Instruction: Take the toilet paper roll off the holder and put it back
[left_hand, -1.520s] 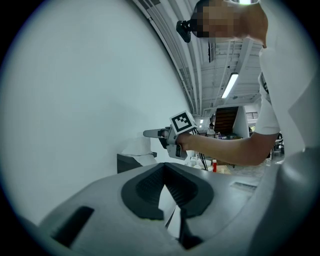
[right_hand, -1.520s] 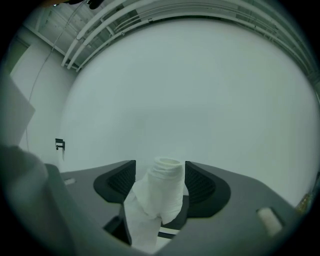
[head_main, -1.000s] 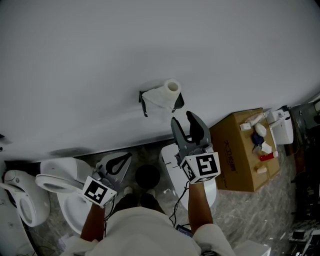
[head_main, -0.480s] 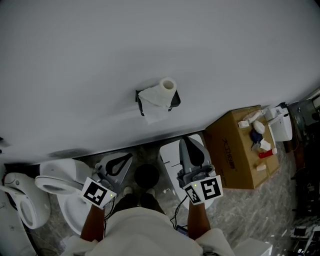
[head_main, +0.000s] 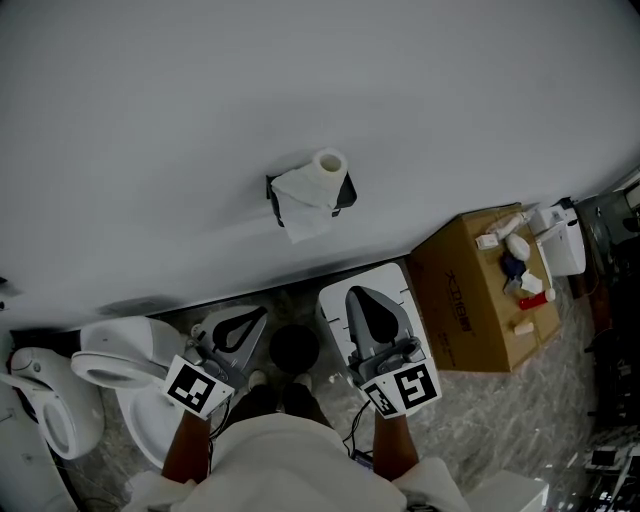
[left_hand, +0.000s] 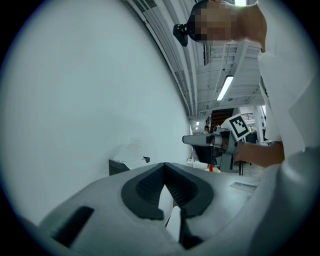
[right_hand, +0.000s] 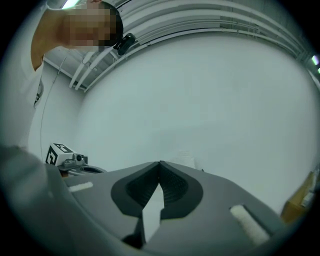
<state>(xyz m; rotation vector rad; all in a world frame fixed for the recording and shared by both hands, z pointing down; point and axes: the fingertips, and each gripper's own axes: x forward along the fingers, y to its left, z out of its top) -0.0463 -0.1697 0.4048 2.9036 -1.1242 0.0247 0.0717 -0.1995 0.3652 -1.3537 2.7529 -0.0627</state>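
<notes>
The white toilet paper roll (head_main: 318, 178) sits on its black holder (head_main: 346, 192) on the white wall, a loose sheet hanging down at its left. My right gripper (head_main: 368, 296) is well below the roll and apart from it. Its jaws have just been closing and now stand shut with nothing between them. My left gripper (head_main: 246, 320) is further left, also shut and empty. In the left gripper view the holder (left_hand: 118, 166) and paper (left_hand: 131, 149) show beyond the closed tips (left_hand: 164, 165), with the right gripper (left_hand: 206, 141) at the right. The right gripper view shows its own shut tips (right_hand: 160, 164) facing the wall.
A cardboard box (head_main: 470, 300) with several small items on top stands at the right by the wall. A white toilet bowl (head_main: 120, 385) is at the lower left. A white flat unit (head_main: 335, 305) and a black round object (head_main: 295, 350) lie on the floor under the grippers.
The right gripper has pulled back from the roll toward the person, and its jaws have gone from wide open to shut. The roll stays on the holder. The left gripper has hardly moved.
</notes>
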